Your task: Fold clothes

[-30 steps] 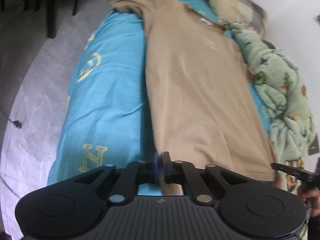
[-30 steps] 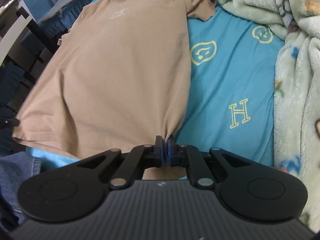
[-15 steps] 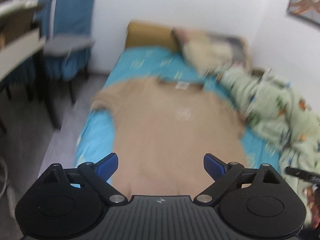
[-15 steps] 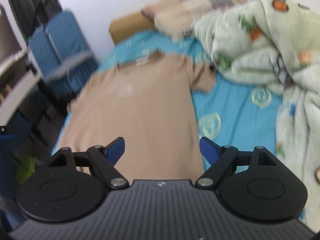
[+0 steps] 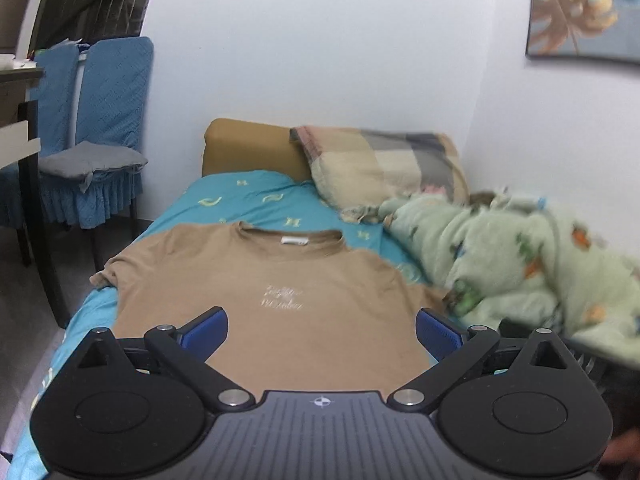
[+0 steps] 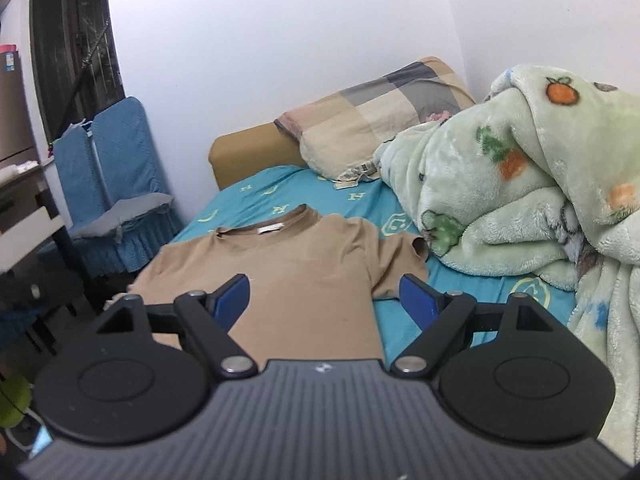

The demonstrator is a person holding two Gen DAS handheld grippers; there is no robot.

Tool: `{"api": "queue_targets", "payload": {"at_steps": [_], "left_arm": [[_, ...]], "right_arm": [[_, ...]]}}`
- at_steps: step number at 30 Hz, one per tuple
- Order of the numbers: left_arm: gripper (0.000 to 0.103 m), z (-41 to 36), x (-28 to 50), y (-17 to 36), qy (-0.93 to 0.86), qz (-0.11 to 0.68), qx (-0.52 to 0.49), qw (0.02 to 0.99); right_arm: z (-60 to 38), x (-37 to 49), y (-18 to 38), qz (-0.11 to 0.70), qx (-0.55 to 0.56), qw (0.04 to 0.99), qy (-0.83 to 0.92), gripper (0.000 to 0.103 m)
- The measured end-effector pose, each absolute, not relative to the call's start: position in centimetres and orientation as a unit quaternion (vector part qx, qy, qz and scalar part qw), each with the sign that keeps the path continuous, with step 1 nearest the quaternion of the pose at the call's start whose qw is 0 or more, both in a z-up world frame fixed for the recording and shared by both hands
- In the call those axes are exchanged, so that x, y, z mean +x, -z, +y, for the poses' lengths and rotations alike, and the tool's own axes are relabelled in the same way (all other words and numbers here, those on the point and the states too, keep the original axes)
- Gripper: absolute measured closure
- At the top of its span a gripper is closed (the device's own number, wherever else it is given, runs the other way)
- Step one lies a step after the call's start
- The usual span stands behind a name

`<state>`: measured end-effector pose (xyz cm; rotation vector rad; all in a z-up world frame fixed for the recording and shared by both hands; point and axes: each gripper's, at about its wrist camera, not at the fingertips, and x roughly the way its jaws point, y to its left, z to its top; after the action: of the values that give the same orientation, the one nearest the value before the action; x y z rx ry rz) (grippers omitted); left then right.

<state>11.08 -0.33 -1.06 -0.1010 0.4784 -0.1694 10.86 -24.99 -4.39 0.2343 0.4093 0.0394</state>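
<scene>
I have the tan T-shirt (image 5: pixel 276 312) spread flat, front up, on the blue bed sheet (image 5: pixel 248 200), collar toward the pillow (image 5: pixel 380 164). No fold is made yet, so by my reckoning the whole fold is still ahead. My left gripper (image 5: pixel 322 332) has just been opening and stands wide with nothing between its jaws; my right gripper (image 6: pixel 324 298) has also just opened and holds nothing. The left sleeve sits at the bed's edge, floor and chairs (image 5: pixel 92 132) beyond. The green blanket (image 6: pixel 520 184) crowds the right sleeve, leaving little room there.
</scene>
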Motion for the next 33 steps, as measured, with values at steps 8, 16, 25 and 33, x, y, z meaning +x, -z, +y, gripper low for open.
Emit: {"api": "queue_targets", "payload": {"at_steps": [8, 16, 25, 33], "left_arm": [[0.002, 1.2, 12.5, 4.2, 0.071, 0.261, -0.033, 0.962], [0.002, 2.6, 12.6, 4.6, 0.090, 0.315, -0.062, 0.943], [0.001, 4.3, 12.4, 5.1, 0.077, 0.343, -0.118, 0.929], [0.001, 4.3, 13.8, 7.2, 0.057, 0.365, -0.150, 0.917]], "right_arm": [[-24.1, 13.7, 5.8, 0.214, 0.109, 0.971, -0.018, 0.019], [-24.1, 14.0, 7.8, 0.247, 0.132, 0.960, -0.008, 0.019], [-29.5, 17.2, 13.7, 0.289, 0.396, 0.872, -0.006, 0.018], [-31.6, 23.8, 19.9, 0.278, 0.510, 0.813, 0.031, 0.019]]}}
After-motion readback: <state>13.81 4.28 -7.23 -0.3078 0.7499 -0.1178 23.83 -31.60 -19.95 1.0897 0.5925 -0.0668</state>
